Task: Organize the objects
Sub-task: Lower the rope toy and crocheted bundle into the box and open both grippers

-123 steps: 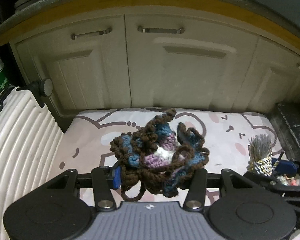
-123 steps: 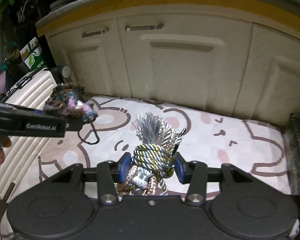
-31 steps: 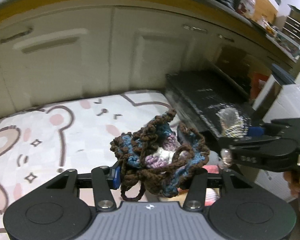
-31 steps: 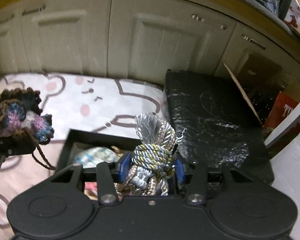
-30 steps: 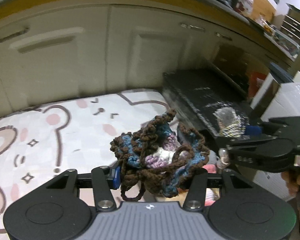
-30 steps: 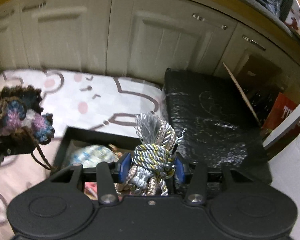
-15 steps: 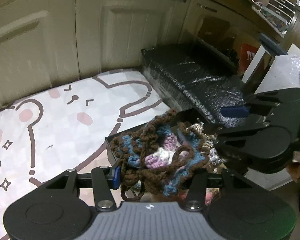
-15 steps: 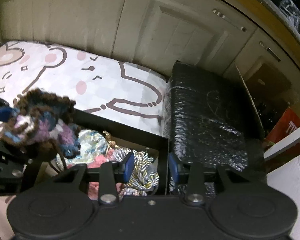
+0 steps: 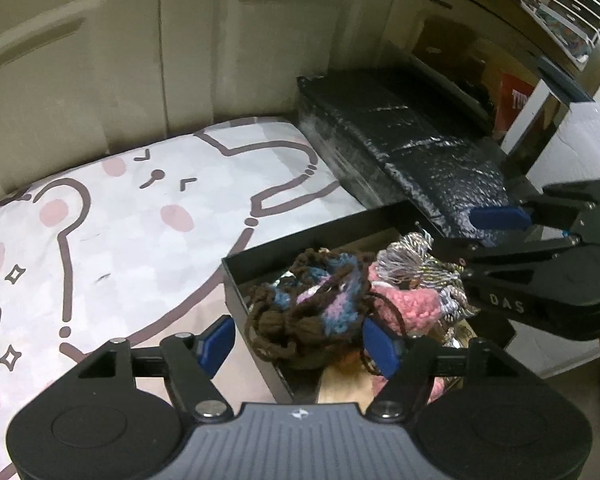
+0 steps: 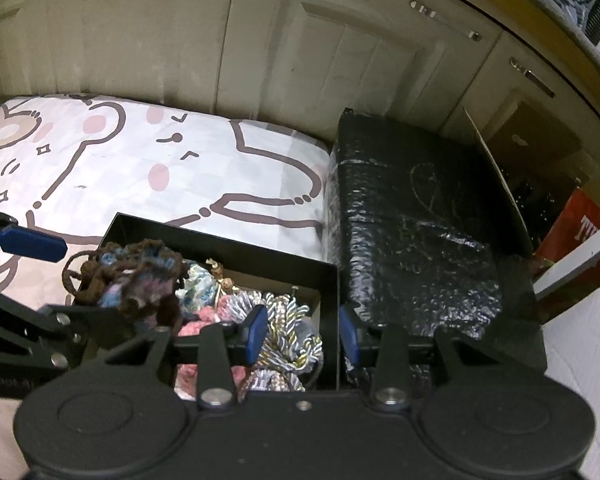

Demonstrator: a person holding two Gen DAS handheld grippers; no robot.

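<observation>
The left tool [image 9: 298,340], jaws just widened, stood clear of the crochet piece [image 9: 312,300] lying in the black box [image 9: 236,288] directly ahead; the right tool [image 10: 302,336], narrow and empty, straddled the box's right wall.

The crochet piece [image 9: 312,304] is brown, blue, lilac and white. The box [image 9: 300,240] is black, the fluffy bundle [image 9: 408,304] pink, the tassel [image 10: 288,344] silver-gold. The mat [image 9: 120,232] is white with brown-outlined, pink-cheeked bears.
</observation>
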